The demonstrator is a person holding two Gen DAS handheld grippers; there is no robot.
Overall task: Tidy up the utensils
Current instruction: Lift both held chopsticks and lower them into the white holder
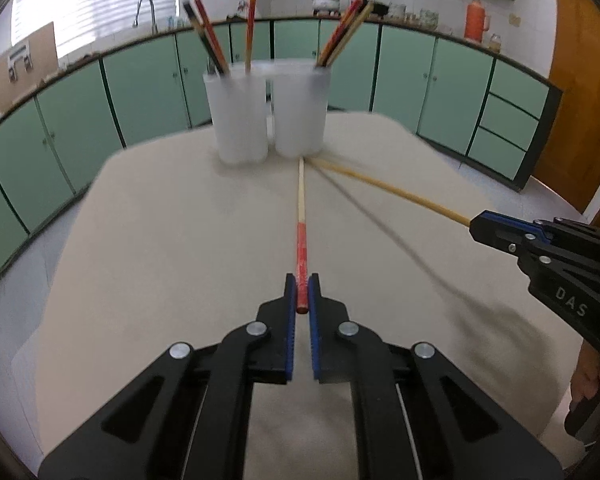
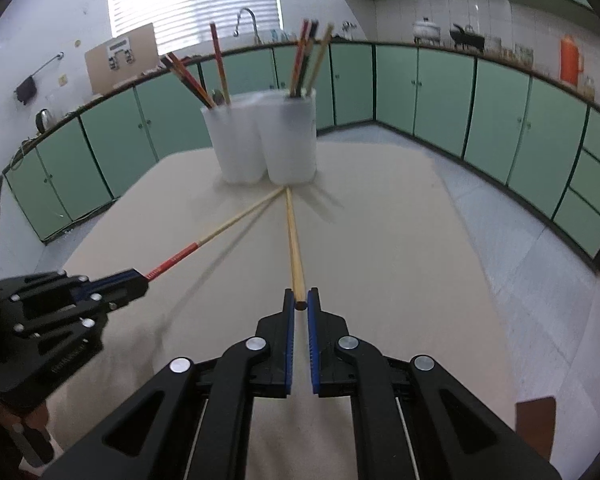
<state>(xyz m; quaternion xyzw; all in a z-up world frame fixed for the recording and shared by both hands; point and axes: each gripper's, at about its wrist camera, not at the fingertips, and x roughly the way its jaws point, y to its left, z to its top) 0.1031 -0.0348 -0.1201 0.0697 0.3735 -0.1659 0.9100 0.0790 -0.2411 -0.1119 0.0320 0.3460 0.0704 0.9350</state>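
Right now my left gripper (image 1: 302,294) is closed down on the red end of a red-handled chopstick (image 1: 301,216), its blue pads pressed against the stick on both sides, and the pale tip of that stick reaches forward to the foot of the white utensil holder (image 1: 266,114). My right gripper (image 2: 300,300) is pinched the same way on the butt of a plain wooden chopstick (image 2: 294,240), which also points straight ahead toward the holder's base. From the left wrist view I see the right gripper (image 1: 476,226) coming in from the right side with its wooden stick (image 1: 388,190) angled across the cloth, and from the right wrist view the left gripper (image 2: 140,280) comes in from the left with the red-handled stick (image 2: 220,232). The two tips meet close together just in front of the holder; whether they touch it or each other I cannot tell, as that part is blurred. The holder has two cups side by side, standing upright on the beige tablecloth (image 1: 160,240), and both cups already carry several chopsticks (image 1: 208,36) leaning outward, red, black and wood-coloured. Green cabinets (image 1: 148,92) run round behind the table, with a faucet (image 1: 146,8) under the window.
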